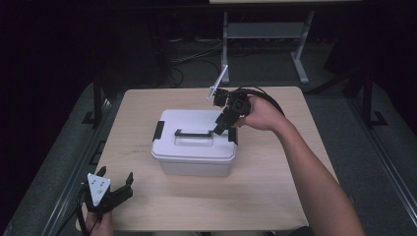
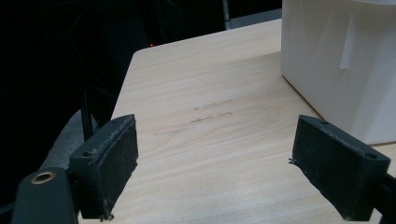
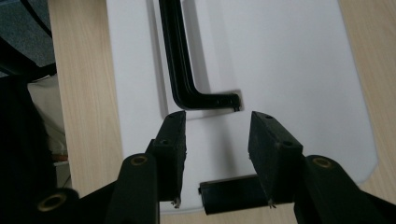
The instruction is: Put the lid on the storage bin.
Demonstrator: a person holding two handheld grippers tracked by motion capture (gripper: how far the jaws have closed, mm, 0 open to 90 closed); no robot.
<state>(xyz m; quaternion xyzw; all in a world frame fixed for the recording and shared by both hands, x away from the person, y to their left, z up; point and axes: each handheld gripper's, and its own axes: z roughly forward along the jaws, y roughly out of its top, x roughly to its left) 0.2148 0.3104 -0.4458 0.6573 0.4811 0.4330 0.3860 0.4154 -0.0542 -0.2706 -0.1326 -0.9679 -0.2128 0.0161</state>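
A white lidded storage box (image 1: 194, 150) stands in the middle of the wooden table (image 1: 275, 196). A black carry handle (image 1: 193, 133) lies flat on its lid, with a black latch (image 1: 158, 130) at each end. My right gripper (image 1: 223, 123) hovers over the lid's right end. In the right gripper view its jaws (image 3: 218, 119) stand apart over the bare lid (image 3: 280, 56), between the handle's end (image 3: 205, 100) and the right latch (image 3: 229, 193), gripping nothing. My left gripper (image 1: 116, 173) rests at the table's near left corner, wide open (image 2: 217, 128), with the box's wall (image 2: 336, 56) ahead to its right.
Dark floor surrounds the table, whose left edge (image 2: 122, 88) runs close to the left gripper. A grey metal desk frame (image 1: 300, 54) and loose cables (image 1: 196, 56) lie beyond the far edge. Bare wood stretches in front of the box.
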